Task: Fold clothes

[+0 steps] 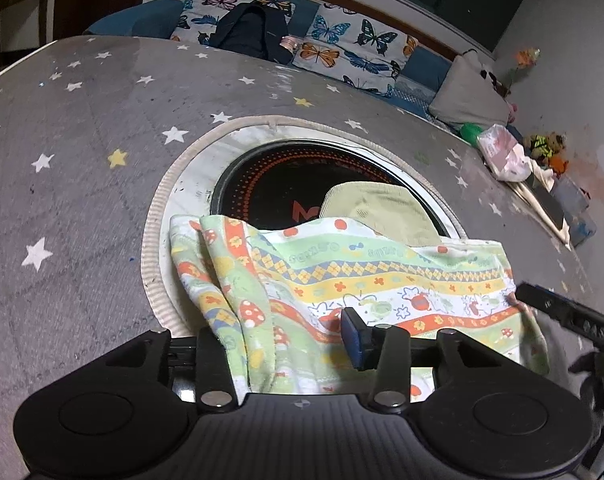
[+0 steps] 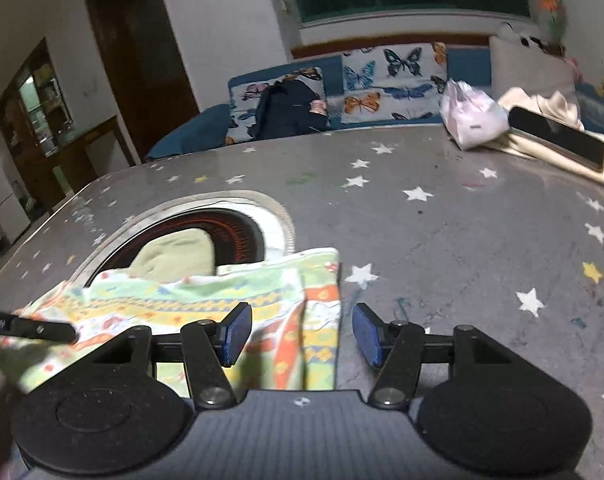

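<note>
your left gripper stands spread, the colourful patterned cotton garment draped over its left finger, so no pinch. your right gripper is spread too, the garment's folded edge lying between its blue pads on the grey star-print tablecloth.

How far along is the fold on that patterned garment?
Early to midway. Done: one edge of the green, orange and yellow patterned garment already lies doubled over itself on the grey star-print table cover. In hand: the left gripper has the cloth draped between its open fingers; the right gripper is open around the near corner. Left: the plain pale-green piece lies flat on the round black hotplate.
</note>
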Motion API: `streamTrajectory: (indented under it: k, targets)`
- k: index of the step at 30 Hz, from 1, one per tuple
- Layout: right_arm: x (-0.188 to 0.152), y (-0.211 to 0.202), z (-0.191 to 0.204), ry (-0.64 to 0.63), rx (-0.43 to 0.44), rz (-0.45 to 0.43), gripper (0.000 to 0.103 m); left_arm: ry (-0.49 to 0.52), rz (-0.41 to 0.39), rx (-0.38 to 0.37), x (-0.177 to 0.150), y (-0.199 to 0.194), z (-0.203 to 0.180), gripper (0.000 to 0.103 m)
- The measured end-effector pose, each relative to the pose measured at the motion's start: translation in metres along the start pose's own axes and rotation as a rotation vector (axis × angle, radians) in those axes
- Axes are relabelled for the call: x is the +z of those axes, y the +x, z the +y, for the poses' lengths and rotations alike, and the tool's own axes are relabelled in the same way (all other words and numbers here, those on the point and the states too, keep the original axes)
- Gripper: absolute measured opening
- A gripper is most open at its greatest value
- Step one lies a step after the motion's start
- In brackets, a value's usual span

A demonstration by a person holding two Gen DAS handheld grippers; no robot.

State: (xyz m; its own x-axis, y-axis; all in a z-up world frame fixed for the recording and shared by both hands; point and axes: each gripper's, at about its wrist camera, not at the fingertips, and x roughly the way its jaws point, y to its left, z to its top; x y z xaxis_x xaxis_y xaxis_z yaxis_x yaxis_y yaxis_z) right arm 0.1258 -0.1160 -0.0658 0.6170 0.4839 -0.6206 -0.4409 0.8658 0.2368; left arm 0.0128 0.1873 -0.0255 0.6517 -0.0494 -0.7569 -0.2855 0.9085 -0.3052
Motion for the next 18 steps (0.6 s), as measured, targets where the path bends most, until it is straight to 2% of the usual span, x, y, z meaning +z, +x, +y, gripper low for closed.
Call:
streamTrajectory:
  k: [7,9,10,11,12,13,14,18]
  targets:
    - [0.008,0.023,-0.002,0.017,0.012,0.002,0.056,0.015,0.016,0.001,0.003,0.002,-0.001,0.047]
    - [0.007,0.025,0.001,0.012,0.039,0.011,0.043,0.017,0.017,0.002,0.004,0.003,-0.001,0.047]
    - [0.007,0.027,0.004,0.007,0.059,0.022,0.030,0.020,0.017,0.004,0.004,0.004,-0.002,0.046]
    - [0.006,0.027,0.006,0.003,0.074,0.031,0.023,0.023,0.017,0.008,0.005,0.004,-0.003,0.045]
    - [0.005,0.027,0.009,0.002,0.078,0.038,0.019,0.026,0.016,0.012,0.005,0.005,-0.003,0.042]
    - [0.005,0.026,0.012,0.001,0.077,0.042,0.013,0.032,0.013,0.018,0.005,0.005,-0.004,0.034]
    - [0.004,0.024,0.012,0.005,0.078,0.037,0.010,0.037,0.008,0.023,0.006,0.004,-0.004,0.027]
    - [0.004,0.005,0.011,0.029,0.098,-0.007,0.009,0.061,-0.022,0.014,0.011,-0.006,-0.008,0.019]
